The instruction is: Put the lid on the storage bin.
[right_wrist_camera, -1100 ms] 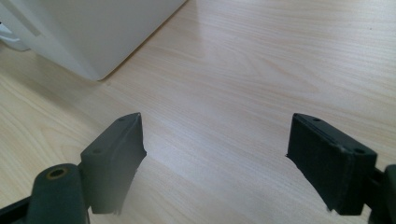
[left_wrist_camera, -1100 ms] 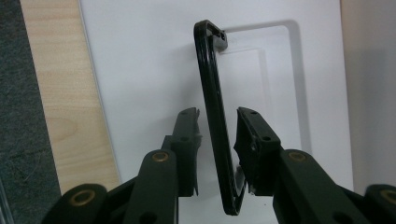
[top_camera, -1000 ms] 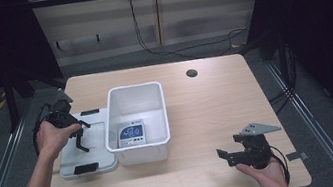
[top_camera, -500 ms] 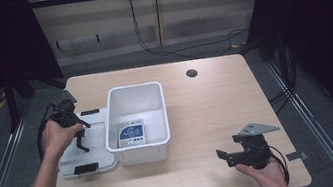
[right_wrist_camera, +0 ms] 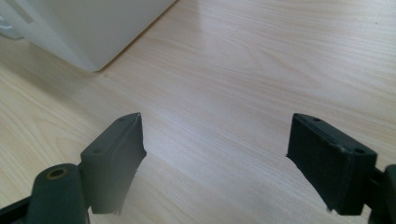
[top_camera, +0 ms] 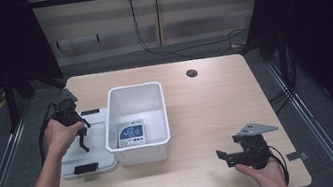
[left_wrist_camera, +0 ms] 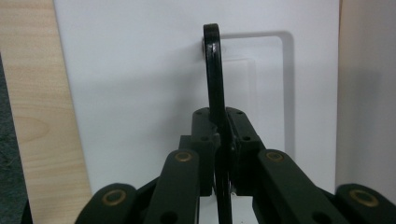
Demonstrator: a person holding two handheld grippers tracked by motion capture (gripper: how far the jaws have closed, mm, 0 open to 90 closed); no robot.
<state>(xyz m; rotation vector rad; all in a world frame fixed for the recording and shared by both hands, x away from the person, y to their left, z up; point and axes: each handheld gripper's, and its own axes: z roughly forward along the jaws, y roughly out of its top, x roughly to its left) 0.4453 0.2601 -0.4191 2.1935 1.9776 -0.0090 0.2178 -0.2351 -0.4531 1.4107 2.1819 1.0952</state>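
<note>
Our left gripper (left_wrist_camera: 219, 127) has its jaws shut on a thin black handle (left_wrist_camera: 213, 70). They have just been closing, and now the pads press on it from both sides. The handle sticks out straight ahead of the jaws, past their tips. We see it edge-on, so it looks like a narrow bar. Its far end meets the white lid (left_wrist_camera: 140, 70). The lid lies flat right under and ahead of the jaws. A shallow square dip in the lid sits just past the handle's end. Beside the jaws on one side we see a strip of the table (left_wrist_camera: 32, 116).

From the high view, the left gripper (top_camera: 83, 145) points down at the lid (top_camera: 97, 134), and our left hand (top_camera: 60, 135) wraps around it. The white bin (top_camera: 133, 89) stands just beside the jaws, touching the lid's edge. A small box with a blue picture (top_camera: 130, 133) lies in the bin.

Our right gripper (right_wrist_camera: 215, 154) has its jaws wide open, with nothing between them. Bare table (right_wrist_camera: 261, 56) lies under and ahead of them. A corner of the bin (right_wrist_camera: 84, 28) shows farther ahead, off to one side. From the high view, the right gripper (top_camera: 222, 156) rests in our right hand (top_camera: 268, 176), well apart from the bin and the lid.
</note>
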